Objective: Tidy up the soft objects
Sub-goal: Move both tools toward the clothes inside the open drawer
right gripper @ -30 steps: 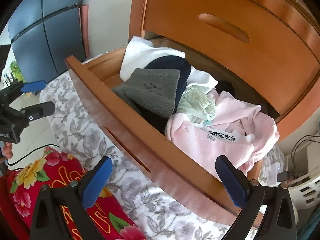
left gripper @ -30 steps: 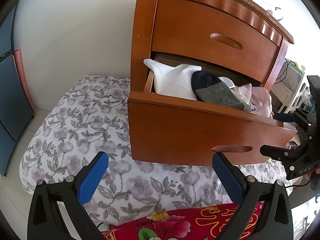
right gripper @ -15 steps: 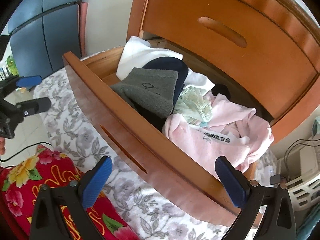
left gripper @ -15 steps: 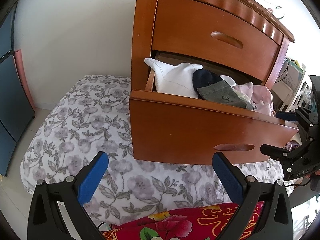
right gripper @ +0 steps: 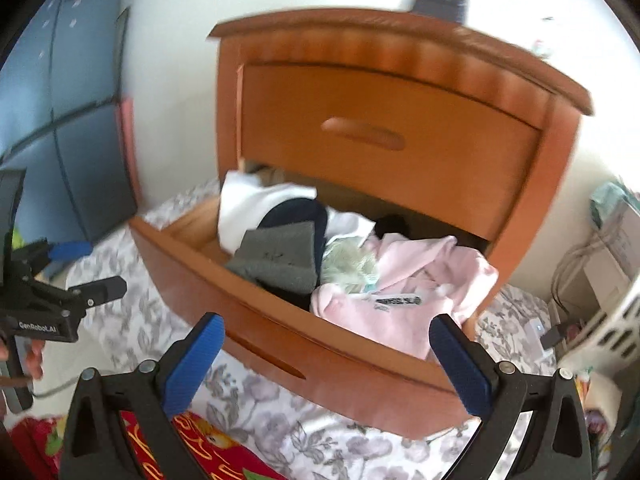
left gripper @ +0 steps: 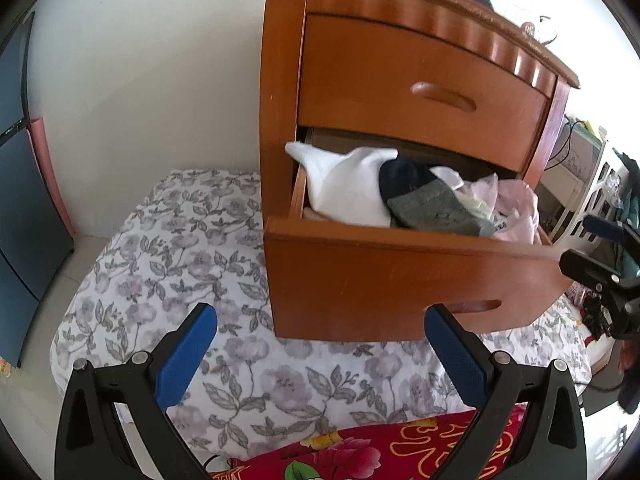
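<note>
Item: wooden nightstand, two drawers, upper shut, lower drawer pulled well out over a floral bedspread. Contents, left to right in the left wrist view: white garment at the drawer's left end; dark navy piece lying partly on it; grey knit sock draped on top and reaching the front rim; pale green mesh item, seen best in the right wrist view; pink garment with a printed label, heaped at the right end and spilling over the front edge. Left gripper: blue pads spread wide, nothing between them, held low in front of the drawer face. Right gripper: pads likewise wide apart and empty, facing the drawer front with the pink garment just beyond. Change noted: over the last second the right wrist view has drawn back and swung to face the cabinet more squarely, blurred with motion, so the whole nightstand top now shows; the left view has barely shifted; the clothes lie as they did. Reading: no item is yet taken, sorting not begun, and the right gripper appears to be repositioning rather than reaching; the overhanging pink garment looks the likeliest first pick. Red floral cloth lies at the near edge
</note>
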A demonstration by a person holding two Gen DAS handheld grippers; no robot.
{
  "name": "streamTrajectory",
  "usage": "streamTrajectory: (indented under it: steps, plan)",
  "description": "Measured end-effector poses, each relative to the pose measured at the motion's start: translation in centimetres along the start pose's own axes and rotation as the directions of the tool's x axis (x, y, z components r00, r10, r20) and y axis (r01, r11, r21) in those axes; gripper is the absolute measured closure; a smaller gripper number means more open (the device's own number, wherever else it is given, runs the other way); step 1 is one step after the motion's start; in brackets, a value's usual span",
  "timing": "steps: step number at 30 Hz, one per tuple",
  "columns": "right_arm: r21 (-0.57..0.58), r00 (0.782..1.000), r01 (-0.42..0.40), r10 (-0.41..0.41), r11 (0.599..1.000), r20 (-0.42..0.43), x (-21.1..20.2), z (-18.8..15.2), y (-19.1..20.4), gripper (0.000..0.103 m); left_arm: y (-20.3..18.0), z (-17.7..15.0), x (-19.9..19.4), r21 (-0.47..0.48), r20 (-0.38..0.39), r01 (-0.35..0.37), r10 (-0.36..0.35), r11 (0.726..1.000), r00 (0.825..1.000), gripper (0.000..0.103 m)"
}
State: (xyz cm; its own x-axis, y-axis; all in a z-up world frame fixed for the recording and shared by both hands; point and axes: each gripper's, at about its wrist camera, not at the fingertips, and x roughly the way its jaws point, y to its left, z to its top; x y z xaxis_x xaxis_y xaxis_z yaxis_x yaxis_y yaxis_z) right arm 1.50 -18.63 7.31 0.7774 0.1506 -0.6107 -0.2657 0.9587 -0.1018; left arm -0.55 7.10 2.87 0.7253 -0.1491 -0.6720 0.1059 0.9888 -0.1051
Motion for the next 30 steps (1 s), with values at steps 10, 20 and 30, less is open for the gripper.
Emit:
streamTrajectory:
  steps: [10,20,30]
  plan:
    - [0.218,0.993,0.049,-0.071,0.975,0.094,-2.8,-1.4,-2.9,0.000,-2.4,1.6,-1.3,0.019,0.041,0.112,-0.112,0.994,0.993,0.000]
    - [0.284,0.996,-0.007,-0.018,0.959,0.085,-0.8,0.6,-4.9,0.000,-4.3,6.3,1.3,0.040,-0.010,0.061,-0.061,0.997,0.998,0.000]
    - [0.381,0.998,0.017,0.009,0.924,-0.065,3.7,2.5,-7.8,0.000,-8.7,8.1,5.4,0.157,-0.163,0.111,-0.085,0.981,0.983,0.000]
